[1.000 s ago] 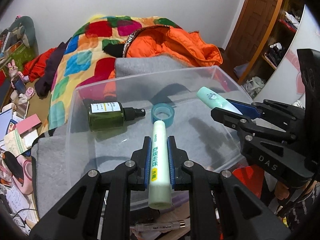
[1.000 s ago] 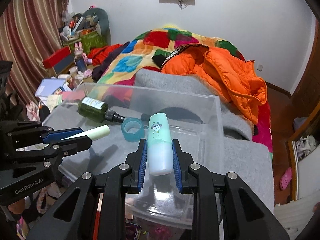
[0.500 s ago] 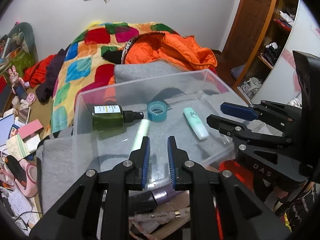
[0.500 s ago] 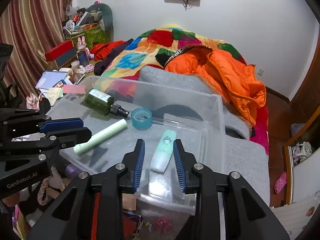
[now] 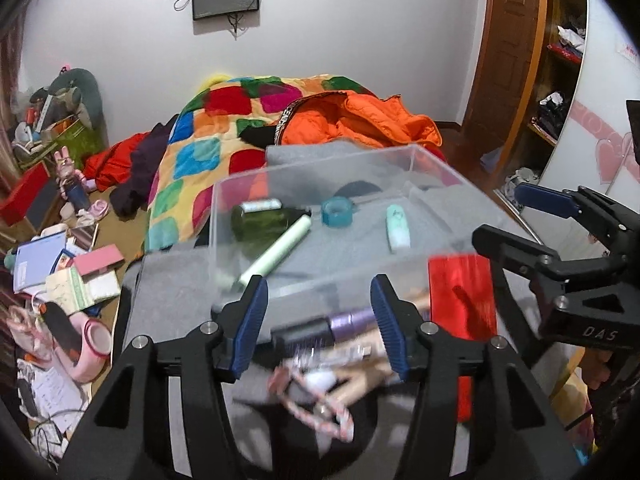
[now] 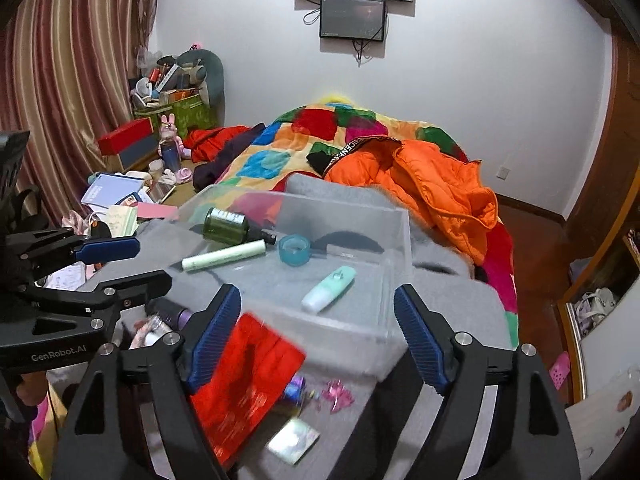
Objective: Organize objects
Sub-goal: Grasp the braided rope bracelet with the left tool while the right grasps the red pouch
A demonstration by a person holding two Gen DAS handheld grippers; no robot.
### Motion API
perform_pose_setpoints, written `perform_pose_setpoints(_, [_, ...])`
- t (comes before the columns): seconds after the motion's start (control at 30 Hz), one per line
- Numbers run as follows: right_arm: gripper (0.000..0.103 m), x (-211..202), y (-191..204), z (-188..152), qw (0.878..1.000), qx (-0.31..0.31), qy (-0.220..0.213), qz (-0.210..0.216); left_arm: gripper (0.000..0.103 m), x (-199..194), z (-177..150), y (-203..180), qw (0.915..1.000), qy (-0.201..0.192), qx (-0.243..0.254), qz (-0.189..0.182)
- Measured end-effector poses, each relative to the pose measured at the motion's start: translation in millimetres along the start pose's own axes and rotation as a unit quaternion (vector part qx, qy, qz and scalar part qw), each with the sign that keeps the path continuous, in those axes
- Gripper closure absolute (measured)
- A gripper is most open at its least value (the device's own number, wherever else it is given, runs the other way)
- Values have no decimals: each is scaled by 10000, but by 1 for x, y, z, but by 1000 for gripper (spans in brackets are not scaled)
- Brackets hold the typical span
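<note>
Since one second ago, both tubes have left the grippers: the pale green tube [image 5: 276, 249] and the mint tube [image 5: 397, 227] now lie on the floor of the clear plastic bin [image 5: 416, 156], and both grippers have drawn back toward the near side. The left gripper [image 5: 318, 322] has its jaws wide apart and holds nothing; the right gripper [image 6: 318, 334] is the same, spread and empty. In the bin I see also the green spray bottle [image 6: 224, 226] and the teal tape roll [image 6: 295, 249], which lie close to the pale green tube, while the mint tube lies apart, nearer the right wall.

I judge that the placing step is finished and the search for the next things begins. In front of the bin, on the grey cloth, wait a red packet [image 6: 248, 384], a purple cylinder [image 5: 352, 318], a small silver sachet [image 6: 294, 440] and some pink bits, all blurred. The next move asks each gripper to come down over one of these and close on it; the flat packet seems harder to pinch.
</note>
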State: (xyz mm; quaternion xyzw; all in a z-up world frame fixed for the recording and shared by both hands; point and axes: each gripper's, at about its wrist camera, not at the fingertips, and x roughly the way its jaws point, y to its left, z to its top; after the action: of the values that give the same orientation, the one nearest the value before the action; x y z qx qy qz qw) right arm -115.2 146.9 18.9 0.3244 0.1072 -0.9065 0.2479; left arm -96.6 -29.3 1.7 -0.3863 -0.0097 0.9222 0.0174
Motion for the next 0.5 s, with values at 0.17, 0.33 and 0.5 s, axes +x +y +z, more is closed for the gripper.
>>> perform_pose_setpoints(0.17, [20, -7, 15, -27, 9999, 38, 153, 43, 49, -1, -34, 1, 9996, 230, -144, -93])
perform_pose_setpoints(0.33, [17, -6, 31, -48, 9992, -5, 393, 36, 49, 1, -64, -2, 9993, 344, -156, -75])
perform_pose_setpoints(0.5, [11, 4, 39, -59, 9975, 242, 648, 139, 49, 6, -76, 0, 9991, 358, -242, 39])
